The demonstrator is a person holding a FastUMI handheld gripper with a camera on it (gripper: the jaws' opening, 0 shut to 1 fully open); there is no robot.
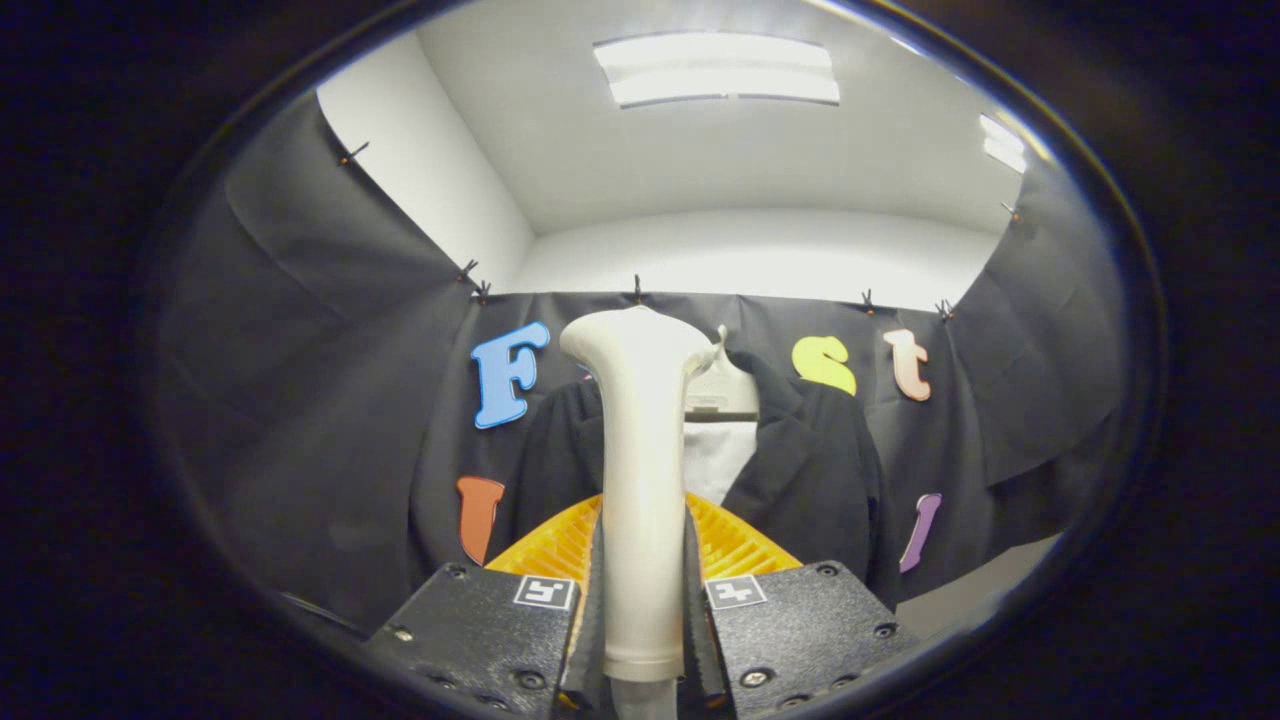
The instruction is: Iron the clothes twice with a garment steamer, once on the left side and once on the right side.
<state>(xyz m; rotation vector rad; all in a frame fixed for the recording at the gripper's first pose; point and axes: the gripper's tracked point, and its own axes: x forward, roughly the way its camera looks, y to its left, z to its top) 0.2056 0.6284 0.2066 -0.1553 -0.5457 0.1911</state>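
Observation:
A cream-white garment steamer [642, 470] stands upright between my fingers, its handle clamped from both sides and its head rising above them. My gripper [643, 620] is shut on that handle. Beyond the steamer a black jacket [810, 470] hangs on a white hanger [722, 388] against the back cloth wall, with a white shirt panel [716, 455] showing in its open front. The steamer hides the jacket's middle and part of its left half. An orange ribbed piece [735, 545] lies just ahead of the fingers, behind the steamer handle.
Black cloth walls [300, 400] close the booth on the left, back and right. A pale surface [985, 585] shows low at the right below the cloth. A white ceiling with a light panel [715, 68] is overhead.

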